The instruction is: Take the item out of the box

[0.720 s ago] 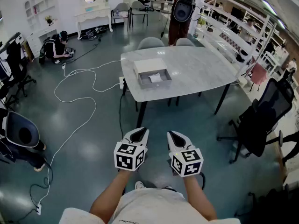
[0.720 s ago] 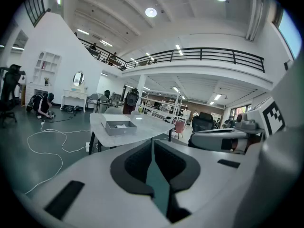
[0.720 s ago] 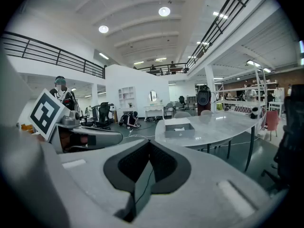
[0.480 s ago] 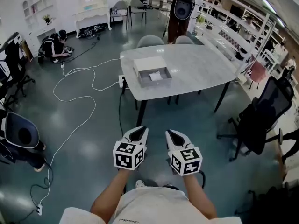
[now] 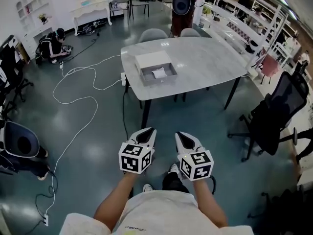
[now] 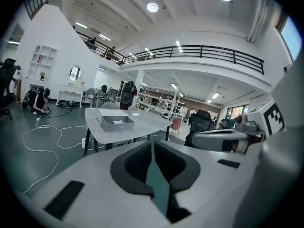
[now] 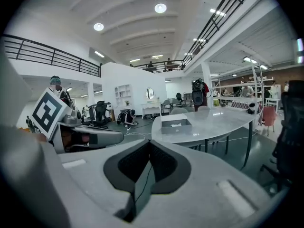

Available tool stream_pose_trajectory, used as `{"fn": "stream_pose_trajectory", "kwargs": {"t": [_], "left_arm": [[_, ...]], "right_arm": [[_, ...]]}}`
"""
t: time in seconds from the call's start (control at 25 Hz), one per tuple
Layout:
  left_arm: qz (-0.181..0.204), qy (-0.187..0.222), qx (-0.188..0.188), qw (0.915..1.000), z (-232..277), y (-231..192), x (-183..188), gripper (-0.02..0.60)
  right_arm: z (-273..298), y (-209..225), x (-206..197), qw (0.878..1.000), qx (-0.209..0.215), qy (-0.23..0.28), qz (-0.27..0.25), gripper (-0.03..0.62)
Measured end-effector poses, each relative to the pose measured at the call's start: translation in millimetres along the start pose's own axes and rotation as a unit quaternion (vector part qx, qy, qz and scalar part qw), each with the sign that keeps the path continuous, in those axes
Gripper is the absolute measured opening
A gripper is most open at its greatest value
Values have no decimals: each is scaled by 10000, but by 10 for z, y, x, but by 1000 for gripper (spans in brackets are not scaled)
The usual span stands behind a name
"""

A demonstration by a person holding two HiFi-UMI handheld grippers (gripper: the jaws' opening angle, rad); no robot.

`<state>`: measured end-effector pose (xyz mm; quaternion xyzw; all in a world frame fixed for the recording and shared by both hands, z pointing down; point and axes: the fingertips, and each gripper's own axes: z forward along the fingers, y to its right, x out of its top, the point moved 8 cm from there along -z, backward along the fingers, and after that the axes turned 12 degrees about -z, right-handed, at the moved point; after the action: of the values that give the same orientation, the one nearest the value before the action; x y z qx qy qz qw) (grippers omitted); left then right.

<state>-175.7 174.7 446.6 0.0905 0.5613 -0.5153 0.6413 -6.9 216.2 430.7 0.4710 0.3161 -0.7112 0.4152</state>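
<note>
In the head view I am holding my left tool (image 5: 147, 131) and right tool (image 5: 182, 136) low, well apart from the square grey box (image 5: 146, 61) on the smooth, shiny surface (image 5: 210, 65). The white item (image 5: 159, 73) is lying inside, so I am thinking I must walk closer first. In the left gripper view that tool's jaws are pressing together on nothing, and in the right gripper view the other tool's jaws are doing the same.

No legible text, number, brand or sign appears in any view. The left gripper (image 5: 145, 132) and right gripper (image 5: 183, 137) carry only black-and-white square marker patterns, no characters. The shirt (image 5: 161, 212) bears one small script line, too blurred to read.
</note>
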Motion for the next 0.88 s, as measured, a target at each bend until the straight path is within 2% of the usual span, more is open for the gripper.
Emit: {"fn": "stream_pose_trajectory", "kwargs": {"t": [0.36,0.88], "left_arm": [[-35,-46,344,9994,462,-185,226,25],[-6,-75,791,9968,1465,-215,752,25]], "right_arm": [[574,412,102,9991,418,32,35,5],[1305,1440,291,9966,812,64,136,5]]}}
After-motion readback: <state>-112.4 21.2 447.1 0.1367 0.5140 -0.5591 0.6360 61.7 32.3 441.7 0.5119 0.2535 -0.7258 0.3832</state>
